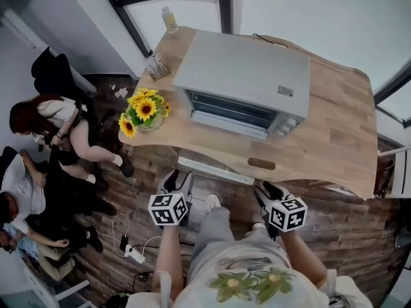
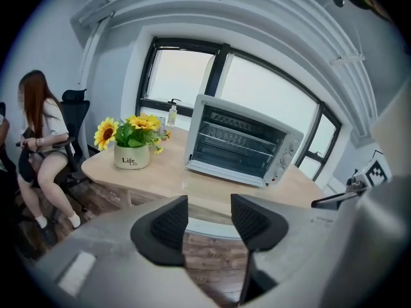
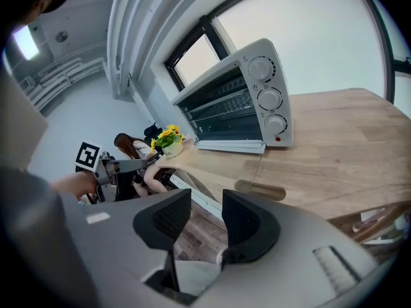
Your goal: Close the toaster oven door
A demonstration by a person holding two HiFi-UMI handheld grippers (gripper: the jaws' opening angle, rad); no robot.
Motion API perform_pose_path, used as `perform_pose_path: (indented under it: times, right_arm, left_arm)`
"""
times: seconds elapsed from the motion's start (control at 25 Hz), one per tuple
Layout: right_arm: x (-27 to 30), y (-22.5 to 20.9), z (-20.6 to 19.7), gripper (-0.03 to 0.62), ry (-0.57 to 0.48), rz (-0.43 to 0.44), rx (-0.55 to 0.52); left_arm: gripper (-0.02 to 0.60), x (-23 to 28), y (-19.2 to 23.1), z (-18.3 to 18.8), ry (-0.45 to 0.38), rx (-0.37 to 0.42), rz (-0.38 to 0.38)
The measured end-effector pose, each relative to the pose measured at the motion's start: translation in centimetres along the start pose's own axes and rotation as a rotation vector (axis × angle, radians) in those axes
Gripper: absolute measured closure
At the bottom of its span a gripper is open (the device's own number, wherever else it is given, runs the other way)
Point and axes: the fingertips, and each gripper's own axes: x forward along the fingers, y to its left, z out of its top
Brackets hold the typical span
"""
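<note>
A silver toaster oven (image 1: 247, 82) stands on the wooden table (image 1: 340, 140), its front facing me. Its glass door hangs open, folded down flat toward the table's near edge, and its white top rail (image 1: 215, 170) juts past that edge. The racks inside the toaster oven (image 2: 241, 146) show, and its knobs (image 3: 268, 98) sit on the right side. My left gripper (image 1: 176, 181) and right gripper (image 1: 268, 194) hover over the floor just short of the door's rail. Both are open with nothing between the pads, as seen for the left gripper (image 2: 209, 213) and the right gripper (image 3: 207, 213).
A pot of sunflowers (image 1: 144, 111) stands at the table's left corner, with a bottle (image 1: 169, 19) and a small box (image 1: 157, 66) behind it. People sit on chairs (image 1: 58, 127) at the left. A power strip with cables (image 1: 131, 254) lies on the wood floor.
</note>
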Motion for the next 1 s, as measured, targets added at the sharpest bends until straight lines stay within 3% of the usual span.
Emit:
perform_pose_path:
  times: [0.28, 0.56, 1.0]
  right_arm:
    - [2.5, -1.1, -2.4, 0.433, 0.051, -0.055, 0.106]
    - [4.5, -1.9, -4.1, 0.425, 0.085, -0.118, 0.132]
    - [6.7, -3.8, -7.0, 0.413, 0.111, -0.201, 0.259]
  left_arm:
    - [0.373, 2.7, 3.3, -1.1, 0.083, 0.004, -0.025]
    - [0.373, 5.4, 5.9, -2.9, 0.175, 0.011, -0.068]
    - [0.373, 9.2, 8.7, -5.4, 0.282, -0.088, -0.154]
